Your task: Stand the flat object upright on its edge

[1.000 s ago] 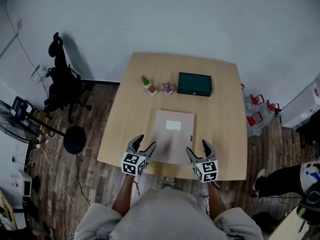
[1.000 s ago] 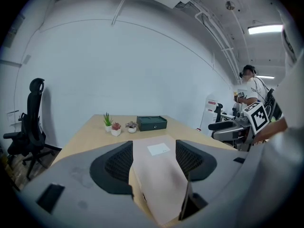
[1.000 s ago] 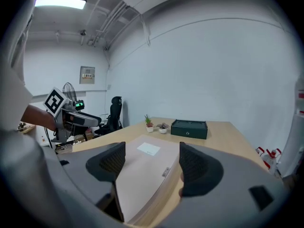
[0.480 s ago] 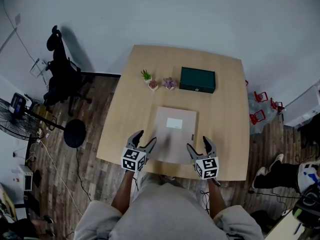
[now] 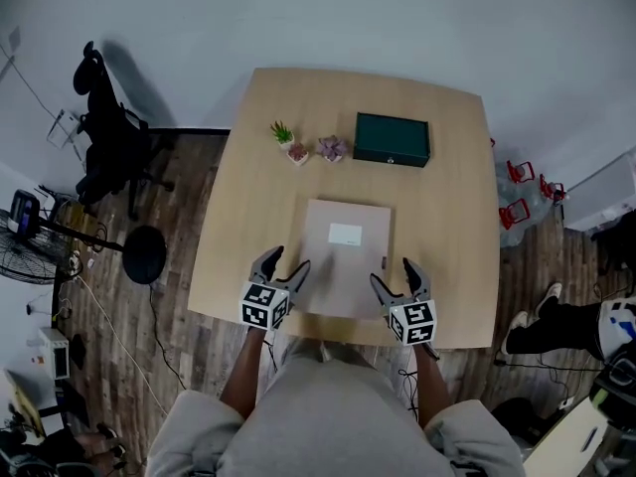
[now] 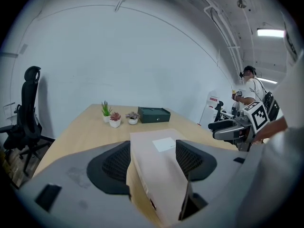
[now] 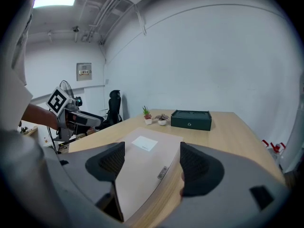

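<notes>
A flat beige box (image 5: pixel 343 256) with a white label lies flat on the wooden table (image 5: pixel 447 237), close to its near edge. My left gripper (image 5: pixel 281 271) is at the box's near left corner and my right gripper (image 5: pixel 396 278) at its near right corner. In the left gripper view the box (image 6: pixel 161 175) runs between the wide jaws of the left gripper (image 6: pixel 153 146), and the pads do not press on it. In the right gripper view the box's corner (image 7: pixel 142 165) likewise sits between the spread jaws of the right gripper (image 7: pixel 152 148). Both are open.
A dark green case (image 5: pixel 392 139) and two small potted plants (image 5: pixel 286 137) (image 5: pixel 331 148) stand at the far side of the table. A black office chair (image 5: pixel 104 137) and a fan base (image 5: pixel 146 266) are on the left floor, red objects (image 5: pixel 527 192) on the right.
Both grippers have edged forward and down onto the box's near corners. Their jaws stay as wide as before. The box has not moved.
</notes>
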`<state>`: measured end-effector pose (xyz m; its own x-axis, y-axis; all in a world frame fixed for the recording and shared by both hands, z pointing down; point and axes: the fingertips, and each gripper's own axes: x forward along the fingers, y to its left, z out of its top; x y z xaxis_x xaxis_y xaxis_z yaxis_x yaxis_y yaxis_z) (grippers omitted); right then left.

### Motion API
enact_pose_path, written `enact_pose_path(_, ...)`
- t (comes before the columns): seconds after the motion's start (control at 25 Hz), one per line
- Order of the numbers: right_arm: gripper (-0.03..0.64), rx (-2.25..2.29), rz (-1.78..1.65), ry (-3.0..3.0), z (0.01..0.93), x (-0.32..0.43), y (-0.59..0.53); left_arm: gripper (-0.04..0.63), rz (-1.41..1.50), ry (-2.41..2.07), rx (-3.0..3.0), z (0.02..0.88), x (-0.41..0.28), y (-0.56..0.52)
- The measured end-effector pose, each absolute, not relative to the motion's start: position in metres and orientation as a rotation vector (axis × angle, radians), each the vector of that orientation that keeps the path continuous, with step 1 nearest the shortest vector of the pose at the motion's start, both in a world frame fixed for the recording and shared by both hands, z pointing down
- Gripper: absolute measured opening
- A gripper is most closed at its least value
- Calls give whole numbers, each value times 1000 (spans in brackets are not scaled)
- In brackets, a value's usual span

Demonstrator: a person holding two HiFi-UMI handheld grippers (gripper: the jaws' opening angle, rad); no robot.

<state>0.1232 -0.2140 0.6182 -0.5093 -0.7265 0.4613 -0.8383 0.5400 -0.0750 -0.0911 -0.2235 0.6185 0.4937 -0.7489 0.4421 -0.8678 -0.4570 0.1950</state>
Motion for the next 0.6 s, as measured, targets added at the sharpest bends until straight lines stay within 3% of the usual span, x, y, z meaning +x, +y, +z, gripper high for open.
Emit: enact_pose_path(0.6,368,1313,511,-2302,644,120,-247,279,450,-1217,2307,653,-96,-259)
